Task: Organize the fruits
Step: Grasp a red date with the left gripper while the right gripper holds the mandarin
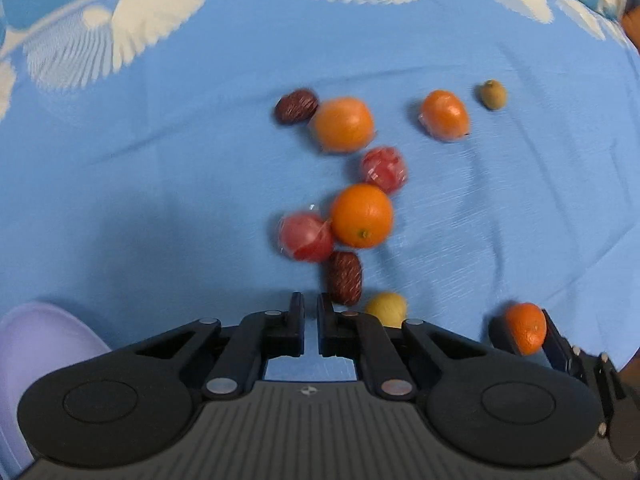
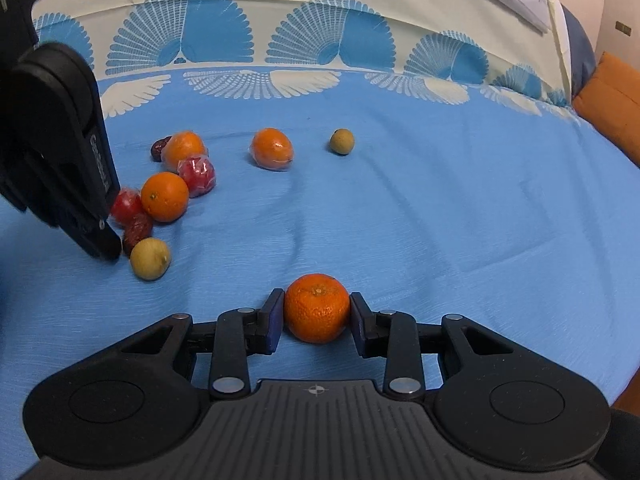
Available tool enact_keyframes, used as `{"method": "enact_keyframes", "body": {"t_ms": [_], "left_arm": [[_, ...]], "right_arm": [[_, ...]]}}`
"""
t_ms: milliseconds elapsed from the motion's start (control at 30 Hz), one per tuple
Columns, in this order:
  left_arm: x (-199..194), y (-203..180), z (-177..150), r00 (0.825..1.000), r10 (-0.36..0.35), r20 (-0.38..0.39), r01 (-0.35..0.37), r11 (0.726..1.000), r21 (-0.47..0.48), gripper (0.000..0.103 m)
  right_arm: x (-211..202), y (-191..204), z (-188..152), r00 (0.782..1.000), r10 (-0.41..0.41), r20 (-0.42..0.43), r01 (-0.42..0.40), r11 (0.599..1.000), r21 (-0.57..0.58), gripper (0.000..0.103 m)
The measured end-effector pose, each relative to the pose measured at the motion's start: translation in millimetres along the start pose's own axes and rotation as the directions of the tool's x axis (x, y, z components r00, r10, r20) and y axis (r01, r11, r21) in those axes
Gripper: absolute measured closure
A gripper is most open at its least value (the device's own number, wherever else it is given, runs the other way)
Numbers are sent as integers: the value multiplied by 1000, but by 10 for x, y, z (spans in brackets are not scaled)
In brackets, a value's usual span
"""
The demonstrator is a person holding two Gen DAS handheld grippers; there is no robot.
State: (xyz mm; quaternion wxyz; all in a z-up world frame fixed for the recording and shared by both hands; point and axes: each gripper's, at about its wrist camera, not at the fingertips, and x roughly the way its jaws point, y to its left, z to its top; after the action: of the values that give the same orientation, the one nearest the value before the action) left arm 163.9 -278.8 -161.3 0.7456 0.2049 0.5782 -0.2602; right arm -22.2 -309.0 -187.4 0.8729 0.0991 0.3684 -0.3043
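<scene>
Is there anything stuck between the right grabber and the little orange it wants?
No. The right gripper already has its jaws against both sides of the mandarin, with nothing between them. The other fruits lie farther off to its left, near the left gripper. The nearest one is a yellow fruit.

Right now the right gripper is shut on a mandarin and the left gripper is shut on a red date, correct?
Only partly. The right gripper is shut on the mandarin, but the left gripper holds nothing: the left wrist view shows its fingers nearly together and empty, with the red date just beyond them.
</scene>
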Motion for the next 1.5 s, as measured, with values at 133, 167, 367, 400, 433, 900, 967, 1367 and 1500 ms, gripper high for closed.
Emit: {"method": "enact_keyframes", "body": {"t_ms": [133,167,367,400,433,900,967,1367,1500], "left_arm": [[-36,33,-28,998,-62,13,62,998,-29,63],[-89,27,-27,996,-81,30,82,996,-34,43],[-195,-165,105,989,-112,94,112,994,4,17],[-164,-185,139,991,-112,78,113,994,-1,17],[-137,-193,149,992,-114,60,114,993,-7,21],[-577,89,-83,987,-98,130,101,995,-17,103],[-602,143,-137,987,-90,132,94,995,-25,103],[-484,449,-266,992,-75,97,85,991,-108,98],[-311,272,-140,992,-110,64,117,985,-125,60]], "right_arm": [[-56,-41,-21,1000,9,-5,-9,1000,20,67],[-61,-26,-32,1000,5,-3,-5,1000,15,67],[-41,15,-43,1000,-8,5,8,1000,-8,67],[-36,14,-41,1000,-8,7,8,1000,-9,67],[-34,17,-45,1000,-8,8,8,1000,-10,66],[-82,-38,-38,1000,-2,15,2,1000,25,67],[-87,-54,-38,1000,-7,15,6,999,43,67],[-33,-54,-58,1000,-16,19,14,997,76,66],[-24,-62,-57,1000,-12,20,10,996,86,66]]}}
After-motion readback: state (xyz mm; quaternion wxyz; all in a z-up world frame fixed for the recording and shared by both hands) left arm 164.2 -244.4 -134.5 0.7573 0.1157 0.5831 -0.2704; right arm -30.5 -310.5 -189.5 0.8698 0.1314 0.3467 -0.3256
